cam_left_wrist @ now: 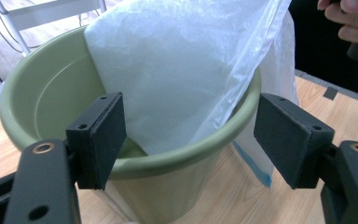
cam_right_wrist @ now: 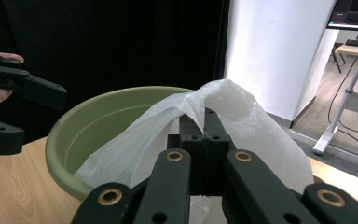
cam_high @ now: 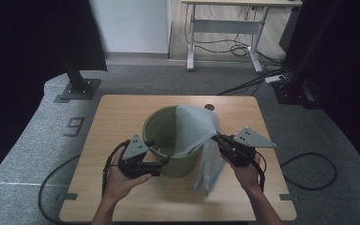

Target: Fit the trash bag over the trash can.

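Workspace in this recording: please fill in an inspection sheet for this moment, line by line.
Surface: light wooden table, bare around the work.
Job's things: green bucket upright mid-table; white plastic bag draped over its right rim, part inside, part hanging outside to the tabletop.
Clutter: nothing seen.
Grippers: left gripper open, jaws either side of the bucket's near rim, not pressing it; right gripper shut on the bag's edge.
Cables: a black cable trails from each gripper off the table; more cables lie on the floor behind.
Surroundings: grey carpet, black frame posts, white desk at the back.
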A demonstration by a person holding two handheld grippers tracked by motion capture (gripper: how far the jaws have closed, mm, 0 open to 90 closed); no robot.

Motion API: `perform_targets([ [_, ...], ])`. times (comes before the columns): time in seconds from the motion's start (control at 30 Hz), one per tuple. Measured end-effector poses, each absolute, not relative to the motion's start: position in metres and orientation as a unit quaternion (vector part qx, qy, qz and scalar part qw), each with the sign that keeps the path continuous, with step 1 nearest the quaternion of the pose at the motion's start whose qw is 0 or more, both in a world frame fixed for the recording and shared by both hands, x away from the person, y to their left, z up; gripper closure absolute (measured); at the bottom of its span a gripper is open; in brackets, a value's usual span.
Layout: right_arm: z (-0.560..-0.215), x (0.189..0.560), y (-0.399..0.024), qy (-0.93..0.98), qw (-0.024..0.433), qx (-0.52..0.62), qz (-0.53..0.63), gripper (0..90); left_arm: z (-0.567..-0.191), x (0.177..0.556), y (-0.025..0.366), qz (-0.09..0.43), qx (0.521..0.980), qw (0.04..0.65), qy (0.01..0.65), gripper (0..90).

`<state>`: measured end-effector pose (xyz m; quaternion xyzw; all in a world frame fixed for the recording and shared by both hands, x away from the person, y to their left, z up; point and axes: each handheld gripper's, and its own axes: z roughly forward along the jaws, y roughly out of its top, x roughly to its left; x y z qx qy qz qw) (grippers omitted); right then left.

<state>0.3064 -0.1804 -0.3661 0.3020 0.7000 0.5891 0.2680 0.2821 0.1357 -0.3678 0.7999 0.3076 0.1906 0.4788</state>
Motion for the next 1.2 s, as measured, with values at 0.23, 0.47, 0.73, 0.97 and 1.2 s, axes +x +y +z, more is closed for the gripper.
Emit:
perform_targets([
  [0.23, -0.367, 0.311, -0.175, 0.701, 0.266, 0.305, 0.587, 88.7, -0.369, 0.284, 0.131, 0.184, 0.799, 0.487, 0.302, 24.9],
  [0.47, -0.362, 0.312, -0.165, 0.710, 0.272, 0.297, 0.578, 88.7, -0.368, 0.284, 0.115, 0.178, 0.806, 0.490, 0.282, 24.6],
  [0.73, -0.359, 0.311, -0.155, 0.710, 0.273, 0.290, 0.581, 88.7, -0.369, 0.288, 0.096, 0.184, 0.809, 0.485, 0.278, 26.2],
  [0.97, -0.359, 0.308, -0.153, 0.710, 0.269, 0.284, 0.586, 88.4, -0.369, 0.294, 0.091, 0.190, 0.800, 0.489, 0.292, 42.5],
  [1.2, -0.359, 0.306, -0.157, 0.708, 0.266, 0.285, 0.589, 87.8, -0.370, 0.297, 0.089, 0.189, 0.798, 0.492, 0.292, 48.8],
])
